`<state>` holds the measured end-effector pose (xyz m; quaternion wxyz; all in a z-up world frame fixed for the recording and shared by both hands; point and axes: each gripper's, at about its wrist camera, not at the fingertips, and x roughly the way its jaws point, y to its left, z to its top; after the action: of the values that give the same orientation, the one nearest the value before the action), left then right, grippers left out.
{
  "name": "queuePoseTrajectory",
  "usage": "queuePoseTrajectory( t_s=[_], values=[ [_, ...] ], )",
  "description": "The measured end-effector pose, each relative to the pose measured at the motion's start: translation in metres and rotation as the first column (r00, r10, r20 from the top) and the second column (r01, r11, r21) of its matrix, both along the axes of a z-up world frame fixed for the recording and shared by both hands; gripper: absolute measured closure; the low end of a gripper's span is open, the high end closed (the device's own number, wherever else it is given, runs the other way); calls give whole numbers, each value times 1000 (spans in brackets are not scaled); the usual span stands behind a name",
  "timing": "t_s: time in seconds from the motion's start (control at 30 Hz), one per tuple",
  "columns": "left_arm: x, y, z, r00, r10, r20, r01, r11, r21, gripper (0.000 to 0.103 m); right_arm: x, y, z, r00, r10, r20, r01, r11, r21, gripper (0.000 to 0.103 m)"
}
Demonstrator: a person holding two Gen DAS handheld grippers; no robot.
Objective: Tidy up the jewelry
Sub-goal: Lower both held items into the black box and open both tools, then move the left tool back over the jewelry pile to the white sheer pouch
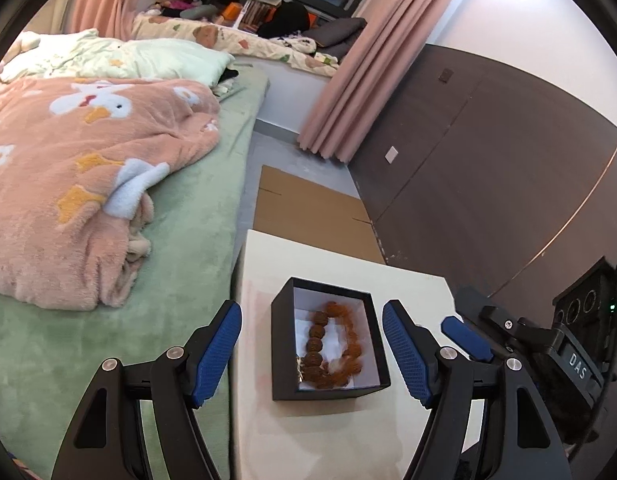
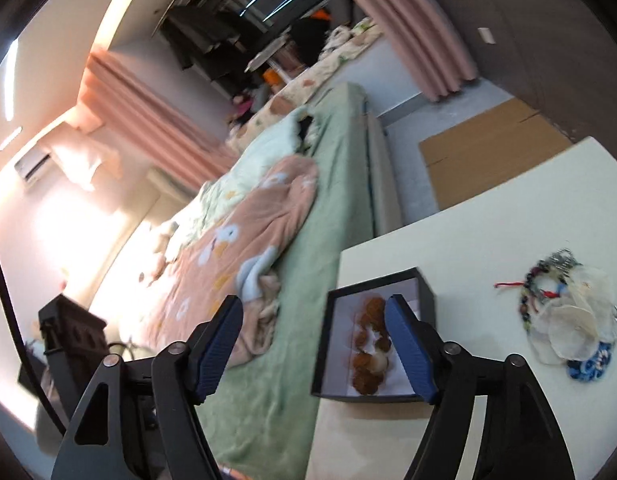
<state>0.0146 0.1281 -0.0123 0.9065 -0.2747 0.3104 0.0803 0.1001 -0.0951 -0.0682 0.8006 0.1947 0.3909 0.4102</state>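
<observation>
A black box with a white lining stands on the white table. A brown beaded bracelet lies inside it. My left gripper is open and empty, with the box between its blue pads. My right gripper is open and empty over the box's left edge; the bracelet shows beside its right pad. It also shows at the right of the left wrist view. A pile of mixed jewelry lies on the table to the right.
A bed with a green sheet and a pink blanket runs along the table's left side. Flat cardboard lies on the floor beyond the table. A dark wall panel is at the right.
</observation>
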Motion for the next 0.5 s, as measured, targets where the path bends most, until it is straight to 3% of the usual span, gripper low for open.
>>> queuePoseTrajectory(
  t_s=[0.23,0.4,0.5],
  values=[
    [-5,-6,5,1000,-20,19,19,1000,9,29,3,-43,-1,998,-65,-27,65,998,-5,29],
    [-5,-19,12,998,-47,50,46,999,22,29,3,-90,2,984,-174,-37,173,985,-12,28],
    [-2,-30,17,995,-76,67,73,996,44,29,9,-111,3,960,-267,-88,258,961,-98,29]
  ],
)
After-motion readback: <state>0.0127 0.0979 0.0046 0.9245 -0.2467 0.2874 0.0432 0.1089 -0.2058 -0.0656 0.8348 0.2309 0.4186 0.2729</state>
